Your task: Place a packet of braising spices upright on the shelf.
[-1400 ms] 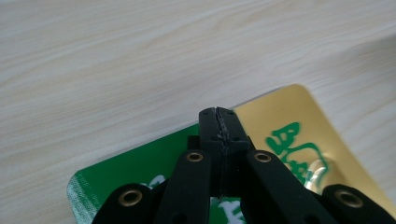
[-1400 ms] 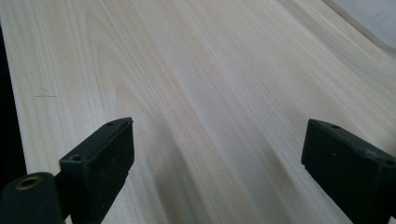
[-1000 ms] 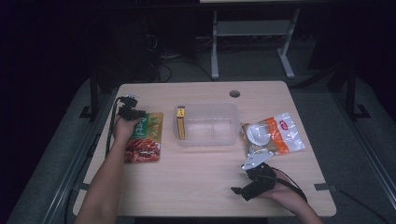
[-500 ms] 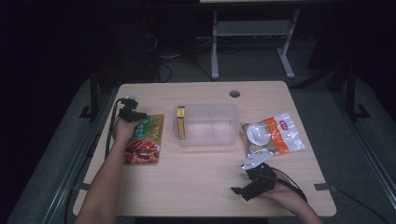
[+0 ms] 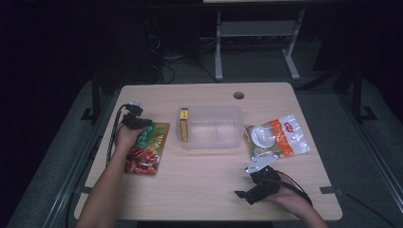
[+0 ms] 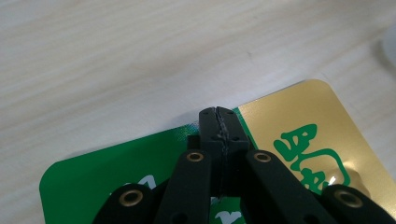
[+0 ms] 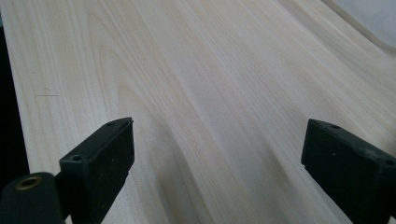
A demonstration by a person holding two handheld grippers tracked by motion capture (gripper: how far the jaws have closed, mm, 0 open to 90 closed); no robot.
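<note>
Green-and-gold snack pouch (image 5: 146, 148) pinched at its top edge by left tool (image 6: 218, 122), lying on bench (image 5: 204, 190) at nine o'clock of clear tub (image 5: 210, 127).
Right tool (image 5: 254, 186) released, jaws wide over bare wood at five o'clock.

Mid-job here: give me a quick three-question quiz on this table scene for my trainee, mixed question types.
1. True or false: the left tool is shut on the far edge of the green and gold snack packet.
2. Multiple choice: what stands upright inside the clear plastic bin? A) a yellow box B) a white cup C) a spoon
3. Short answer: how do the jaws of the right tool stand, and what lies under them?

Key
1. True: the jaws meet at the packet's edge.
2. A: the yellow box stands at the bin's left end.
3. Wide apart, over bare wooden table, nothing between them.
</note>
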